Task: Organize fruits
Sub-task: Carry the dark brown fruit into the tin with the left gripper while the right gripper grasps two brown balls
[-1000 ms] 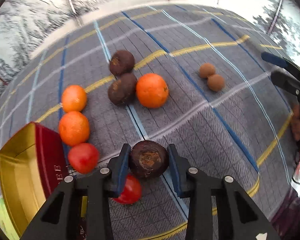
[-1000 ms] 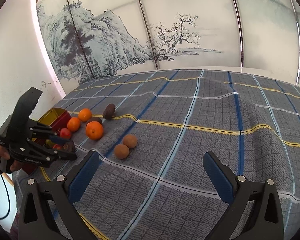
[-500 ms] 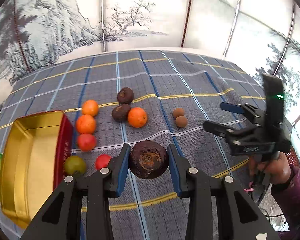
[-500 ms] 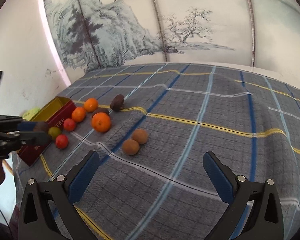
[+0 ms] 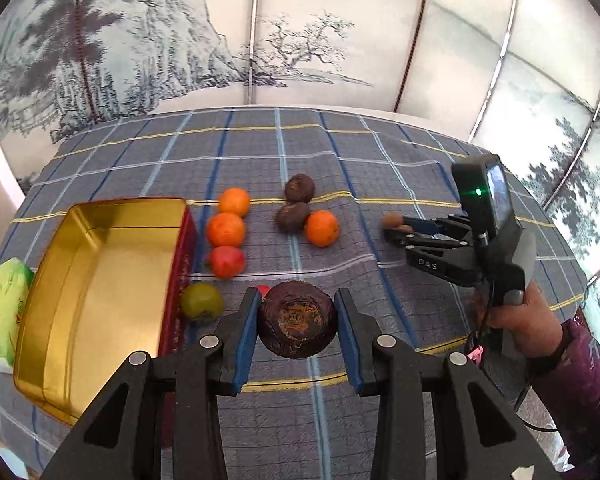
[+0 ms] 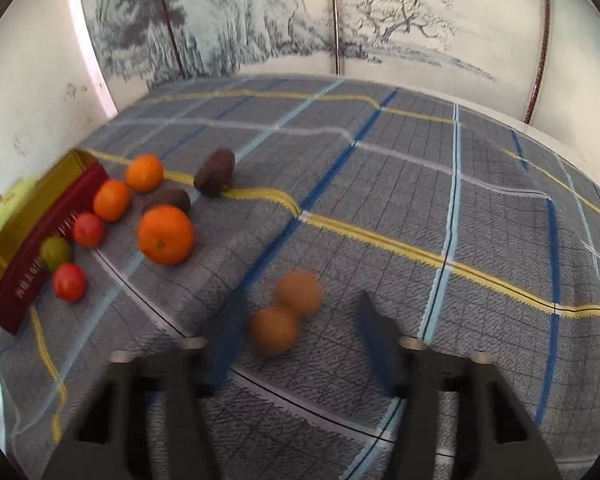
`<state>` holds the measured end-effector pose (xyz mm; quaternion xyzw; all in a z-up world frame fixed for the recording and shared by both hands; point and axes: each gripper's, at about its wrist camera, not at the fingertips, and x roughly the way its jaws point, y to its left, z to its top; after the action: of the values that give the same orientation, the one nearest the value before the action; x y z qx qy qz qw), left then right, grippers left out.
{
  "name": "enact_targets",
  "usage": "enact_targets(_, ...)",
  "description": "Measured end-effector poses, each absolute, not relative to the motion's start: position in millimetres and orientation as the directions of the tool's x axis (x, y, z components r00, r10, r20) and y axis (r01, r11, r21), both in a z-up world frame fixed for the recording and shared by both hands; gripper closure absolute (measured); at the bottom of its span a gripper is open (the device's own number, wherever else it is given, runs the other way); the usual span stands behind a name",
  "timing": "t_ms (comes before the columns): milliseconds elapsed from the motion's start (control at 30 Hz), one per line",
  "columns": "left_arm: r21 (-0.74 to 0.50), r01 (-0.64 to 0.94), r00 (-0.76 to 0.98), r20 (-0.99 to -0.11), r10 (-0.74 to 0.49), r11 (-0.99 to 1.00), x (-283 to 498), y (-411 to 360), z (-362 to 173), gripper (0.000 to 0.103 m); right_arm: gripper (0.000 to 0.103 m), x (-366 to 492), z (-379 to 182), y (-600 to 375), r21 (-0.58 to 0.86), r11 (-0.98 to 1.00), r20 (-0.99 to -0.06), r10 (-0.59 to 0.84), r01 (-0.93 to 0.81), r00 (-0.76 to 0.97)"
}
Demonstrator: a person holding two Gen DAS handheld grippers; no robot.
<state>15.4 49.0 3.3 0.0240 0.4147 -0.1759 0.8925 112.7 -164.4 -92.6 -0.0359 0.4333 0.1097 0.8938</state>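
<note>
Gold-lined and red-walled, a rectangular tin sits open at the left of the worktop, which is draped in a grey woven cloth crossed by blue, white and yellow lines and rucked into low folds. The left gripper has its blue-padded jaws closed on a dark purple-brown round fruit with a rough, rusty scar on its face, held above the cloth just right of the tin. Along the tin's red wall lie a green fruit and a red one, then two glossy oranges in a line; a second small red fruit peeks out behind the left pad. Two more dull dark fruits rest beside a third orange. The right gripper, gripped by a hand in a purple sleeve, has just been closing its jaws; they are motion-blurred and stand either side of two small matte brown round fruits that touch each other, with gaps visible between pads and fruit. A green-and-white packet lies beyond the tin's far side.
</note>
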Motion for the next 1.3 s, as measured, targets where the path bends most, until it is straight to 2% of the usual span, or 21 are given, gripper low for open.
enact_targets(33, -0.101, 0.329, 0.599, -0.746, -0.290, 0.939, 14.5, 51.8, 4.1, 0.070, 0.076, 111.6, -92.5, -163.9, 0.024, 0.973, -0.781, 0.162, -0.230, 0.603)
enact_targets(300, -0.066, 0.260, 0.647, -0.728, -0.225, 0.963, 16.6, 86.0, 14.3, 0.069, 0.076, 105.4, -86.9, -181.6, 0.065, 0.985, -0.748, 0.154, -0.160, 0.645)
enact_targets(433, -0.011, 0.223, 0.666, -0.728, -0.160, 0.975, 24.0, 105.8, 14.5, 0.069, 0.076, 107.0, -86.4, -181.4, 0.053, 0.988, -0.753, 0.135, -0.145, 0.644)
enact_targets(933, 0.170, 0.150, 0.633, -0.773, 0.037, 0.974, 89.0, 163.0, -19.3, 0.069, 0.076, 108.9, -87.5, -183.9, 0.032, 0.995, -0.762, 0.088, -0.098, 0.641)
enact_targets(1300, 0.223, 0.140, 0.601, -0.794, 0.096, 0.965, 131.0, 180.1, -37.7, 0.069, 0.076, 111.6, -89.8, -182.5, 0.019, 0.996, -0.775, 0.072, -0.091, 0.628)
